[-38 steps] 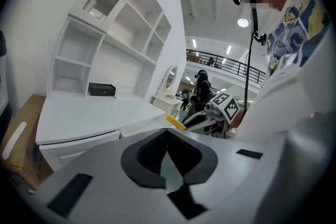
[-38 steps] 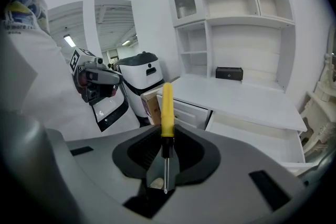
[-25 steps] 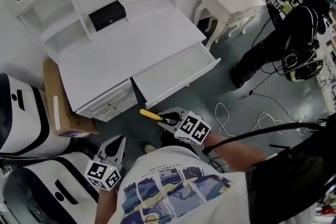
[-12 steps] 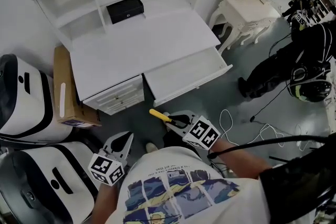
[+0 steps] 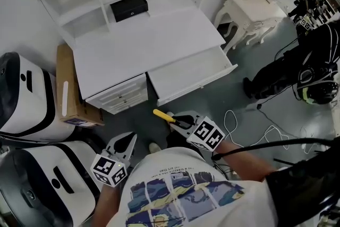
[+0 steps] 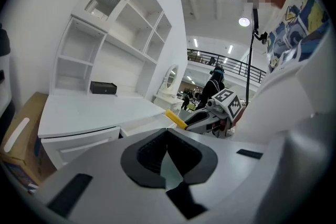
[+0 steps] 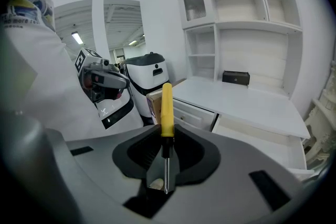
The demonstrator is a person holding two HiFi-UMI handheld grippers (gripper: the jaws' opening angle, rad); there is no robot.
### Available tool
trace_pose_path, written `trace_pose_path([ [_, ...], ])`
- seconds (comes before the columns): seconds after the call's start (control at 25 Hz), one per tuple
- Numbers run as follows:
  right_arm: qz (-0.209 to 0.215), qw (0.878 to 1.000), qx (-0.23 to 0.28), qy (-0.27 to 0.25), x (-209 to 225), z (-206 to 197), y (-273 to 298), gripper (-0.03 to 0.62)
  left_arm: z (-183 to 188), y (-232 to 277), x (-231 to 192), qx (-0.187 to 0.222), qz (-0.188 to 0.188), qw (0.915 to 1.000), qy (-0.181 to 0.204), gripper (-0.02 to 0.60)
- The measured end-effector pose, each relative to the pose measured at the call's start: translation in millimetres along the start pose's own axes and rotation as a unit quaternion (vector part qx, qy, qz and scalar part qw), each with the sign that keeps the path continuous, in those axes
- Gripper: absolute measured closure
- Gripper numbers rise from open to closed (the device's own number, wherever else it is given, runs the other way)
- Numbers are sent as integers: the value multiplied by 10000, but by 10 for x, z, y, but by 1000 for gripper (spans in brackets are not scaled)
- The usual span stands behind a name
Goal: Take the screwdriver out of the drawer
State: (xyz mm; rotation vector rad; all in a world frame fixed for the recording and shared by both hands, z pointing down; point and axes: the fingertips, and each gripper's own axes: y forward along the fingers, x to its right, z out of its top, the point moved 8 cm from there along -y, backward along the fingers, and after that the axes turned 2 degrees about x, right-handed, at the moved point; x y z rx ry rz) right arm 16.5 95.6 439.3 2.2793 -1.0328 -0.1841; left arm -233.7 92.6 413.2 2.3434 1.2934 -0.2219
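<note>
A screwdriver point(image 5: 162, 115) with a yellow handle and a thin metal shaft is clamped in my right gripper point(image 5: 178, 120), held in the air in front of the open white drawer point(image 5: 194, 73). In the right gripper view the screwdriver point(image 7: 167, 110) stands between the dark pads of the right gripper point(image 7: 167, 136), handle pointing away. My left gripper point(image 5: 125, 142) hangs lower left, apart from the desk. In its own view the left gripper point(image 6: 167, 136) has its jaws together with nothing between them. The screwdriver point(image 6: 176, 119) shows beyond it.
A black box point(image 5: 129, 7) sits at the back of the white desk point(image 5: 154, 40). A cardboard box point(image 5: 69, 93) and white-and-black machines point(image 5: 21, 98) stand to the left. At the right are a white side table point(image 5: 255, 5), a person in dark clothes point(image 5: 297, 66) and floor cables point(image 5: 255, 125).
The head camera has shifted a little, so the desk sits further right in the picture. Both grippers and the screwdriver keep their places.
</note>
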Motion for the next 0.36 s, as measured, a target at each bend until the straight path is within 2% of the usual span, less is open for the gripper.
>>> trace_pose_path([
  [0.36,-12,10000,-19,53,80,-53,-22,500,-14,95,21,-64,-27,10000,-22,568],
])
